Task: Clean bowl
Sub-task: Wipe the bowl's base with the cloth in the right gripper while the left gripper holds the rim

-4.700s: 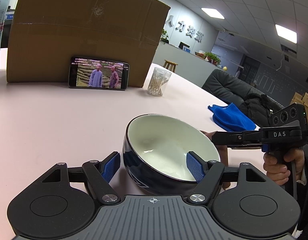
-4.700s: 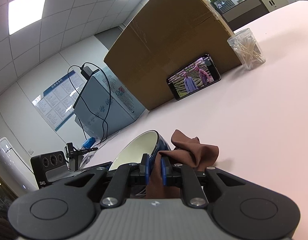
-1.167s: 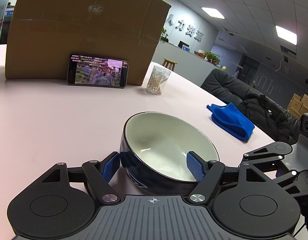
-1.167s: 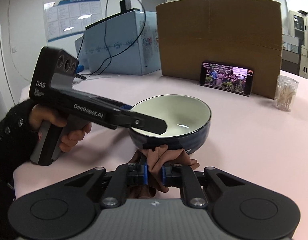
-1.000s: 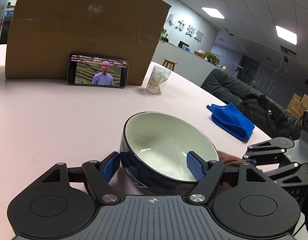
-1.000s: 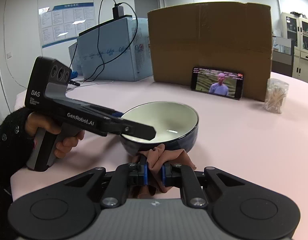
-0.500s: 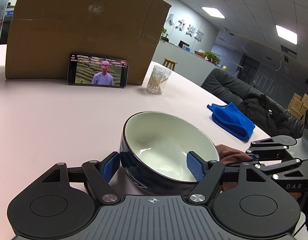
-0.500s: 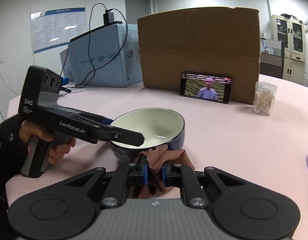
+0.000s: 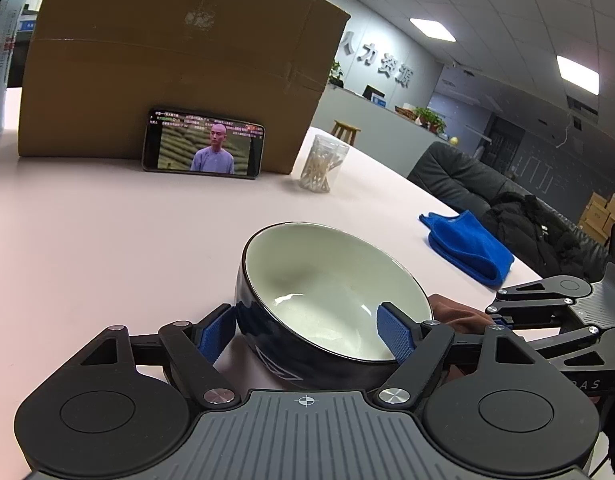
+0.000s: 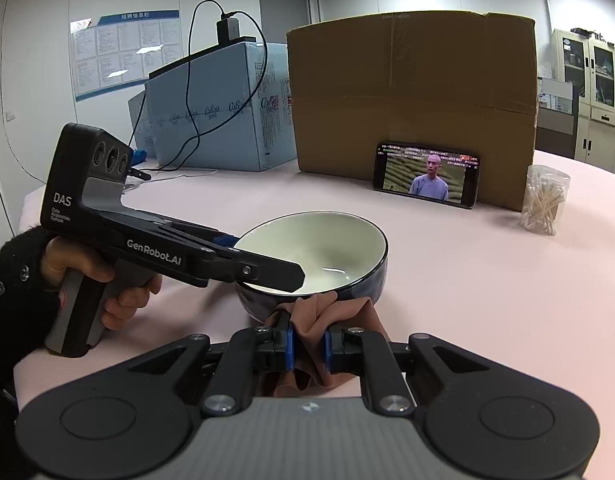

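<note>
A dark blue bowl (image 9: 331,292) with a white inside stands on the pink table, also in the right wrist view (image 10: 319,256). My left gripper (image 9: 305,334) grips the bowl's near rim: one blue pad outside its left wall, the other inside at the right. It shows from the side in the right wrist view (image 10: 263,268). My right gripper (image 10: 307,346) is shut on a brown cloth (image 10: 319,312) that touches the bowl's outer wall near the rim. The cloth (image 9: 455,312) and right gripper (image 9: 503,320) show right of the bowl in the left wrist view.
A cardboard box (image 9: 167,64) stands at the back with a phone (image 9: 203,148) leaning on it. A clear jar of cotton swabs (image 9: 321,164) is beside it. A folded blue cloth (image 9: 471,248) lies at the right. Blue cartons (image 10: 211,120) with cables stand back left.
My right gripper with the brown cloth has swung around the bowl's side towards the right and closer to the rim. The left gripper and bowl have stayed put.
</note>
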### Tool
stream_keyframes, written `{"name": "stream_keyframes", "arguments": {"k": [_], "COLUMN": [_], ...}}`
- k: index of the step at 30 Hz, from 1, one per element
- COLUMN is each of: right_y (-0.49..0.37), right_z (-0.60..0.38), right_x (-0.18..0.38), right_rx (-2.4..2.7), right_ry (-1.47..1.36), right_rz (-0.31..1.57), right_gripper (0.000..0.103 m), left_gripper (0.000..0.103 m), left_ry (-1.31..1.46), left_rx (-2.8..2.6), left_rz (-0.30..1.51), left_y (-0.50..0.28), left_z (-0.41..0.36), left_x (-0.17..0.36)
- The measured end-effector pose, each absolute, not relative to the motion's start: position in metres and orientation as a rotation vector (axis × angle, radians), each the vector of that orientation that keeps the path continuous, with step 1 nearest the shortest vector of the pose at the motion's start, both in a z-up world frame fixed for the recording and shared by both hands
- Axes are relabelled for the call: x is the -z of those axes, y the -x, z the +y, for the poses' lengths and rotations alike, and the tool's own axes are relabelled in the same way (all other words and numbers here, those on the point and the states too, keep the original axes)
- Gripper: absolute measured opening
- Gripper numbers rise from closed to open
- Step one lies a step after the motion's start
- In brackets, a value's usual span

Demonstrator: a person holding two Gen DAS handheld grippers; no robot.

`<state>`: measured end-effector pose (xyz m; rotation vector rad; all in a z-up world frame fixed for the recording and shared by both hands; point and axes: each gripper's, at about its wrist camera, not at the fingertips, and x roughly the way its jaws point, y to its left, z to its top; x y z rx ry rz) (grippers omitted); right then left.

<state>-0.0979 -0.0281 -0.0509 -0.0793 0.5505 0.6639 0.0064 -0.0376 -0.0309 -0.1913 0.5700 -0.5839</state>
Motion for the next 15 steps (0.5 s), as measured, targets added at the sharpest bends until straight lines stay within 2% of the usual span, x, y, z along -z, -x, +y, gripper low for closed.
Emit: {"name": "stream_keyframes", "arguments": {"k": [15], "right_y": [0.107], "right_z": [-0.015], "right_x": [0.051], "right_rx": [-0.712], "right_ry": [0.105], "right_rz": [0.54], "right_gripper": [0.014], "left_gripper": [0.079], "left_ry": [0.191], "left_rx": [0.584], "left_rz": [0.571], "left_y": [-0.006], "left_z": [-0.035], "left_x": [0.03]}}
